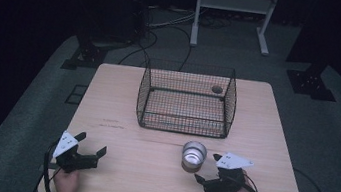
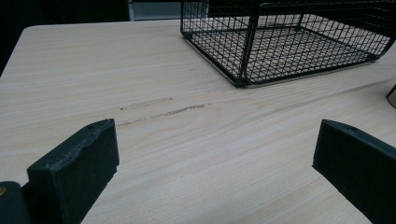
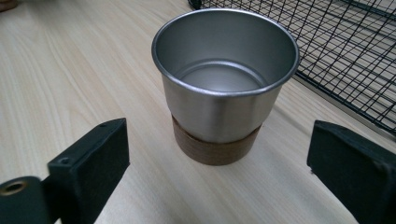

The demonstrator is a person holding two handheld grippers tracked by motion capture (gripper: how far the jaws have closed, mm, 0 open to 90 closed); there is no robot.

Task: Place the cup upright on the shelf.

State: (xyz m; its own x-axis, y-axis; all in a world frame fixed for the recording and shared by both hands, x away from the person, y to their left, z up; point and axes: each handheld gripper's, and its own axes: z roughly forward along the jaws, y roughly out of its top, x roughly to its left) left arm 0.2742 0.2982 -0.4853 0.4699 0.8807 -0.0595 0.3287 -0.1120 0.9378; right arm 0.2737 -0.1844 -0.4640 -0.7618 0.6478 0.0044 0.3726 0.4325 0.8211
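Cup (image 3: 224,84), steel with a brown base, stands empty on the table (image 1: 148,168) near the wire basket (image 1: 186,98). Right tongs (image 3: 219,163) gape wide just before it, holding nothing; closing on it looks next. Left tongs (image 2: 215,163) wait open, empty.

- The cup (image 3: 224,88) stood on the tabletop (image 1: 148,168) just ahead of the right tool (image 1: 210,168).
- The wire basket (image 1: 187,98) sat beyond it, well ahead of the left tool (image 1: 91,144).
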